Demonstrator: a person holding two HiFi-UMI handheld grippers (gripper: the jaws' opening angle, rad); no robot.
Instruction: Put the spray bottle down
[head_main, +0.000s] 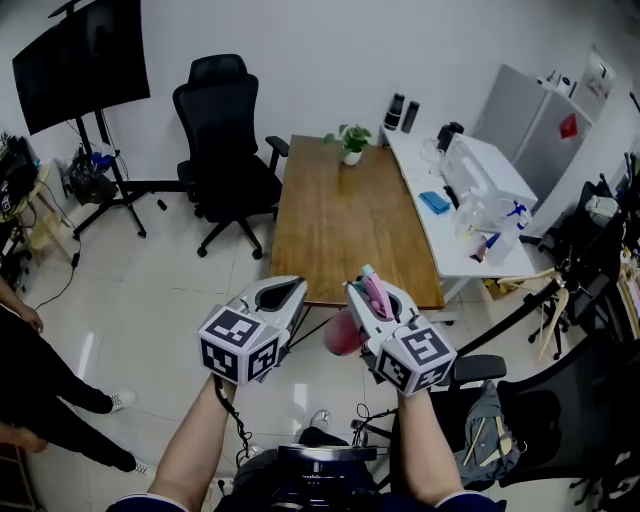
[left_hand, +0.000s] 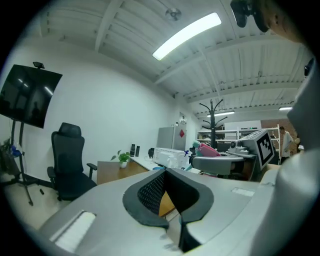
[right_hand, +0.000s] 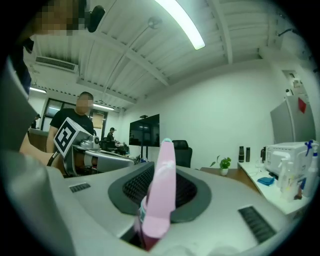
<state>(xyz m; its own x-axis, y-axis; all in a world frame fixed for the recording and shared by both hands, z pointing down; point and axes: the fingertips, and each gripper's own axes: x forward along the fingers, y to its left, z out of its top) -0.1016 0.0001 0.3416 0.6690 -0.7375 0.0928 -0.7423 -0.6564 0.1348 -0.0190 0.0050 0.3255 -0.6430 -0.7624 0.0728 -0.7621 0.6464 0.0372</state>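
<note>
A pink spray bottle (head_main: 343, 332) hangs in my right gripper (head_main: 377, 297), whose jaws are shut on its neck. Its pink trigger head (right_hand: 161, 185) stands up between the black pads in the right gripper view. My left gripper (head_main: 284, 291) is held level beside it, to the left, open with nothing between its pads (left_hand: 150, 192). Both grippers hover over the floor just short of the near end of the wooden table (head_main: 340, 220). The left gripper view also catches the right gripper (left_hand: 220, 162) with the bottle's pink head.
A small potted plant (head_main: 351, 143) stands at the table's far end. A black office chair (head_main: 225, 150) is to the left, a white desk (head_main: 440, 235) with boxes and bottles to the right. A person's legs (head_main: 45, 385) are at the left edge, another black chair (head_main: 545, 420) at lower right.
</note>
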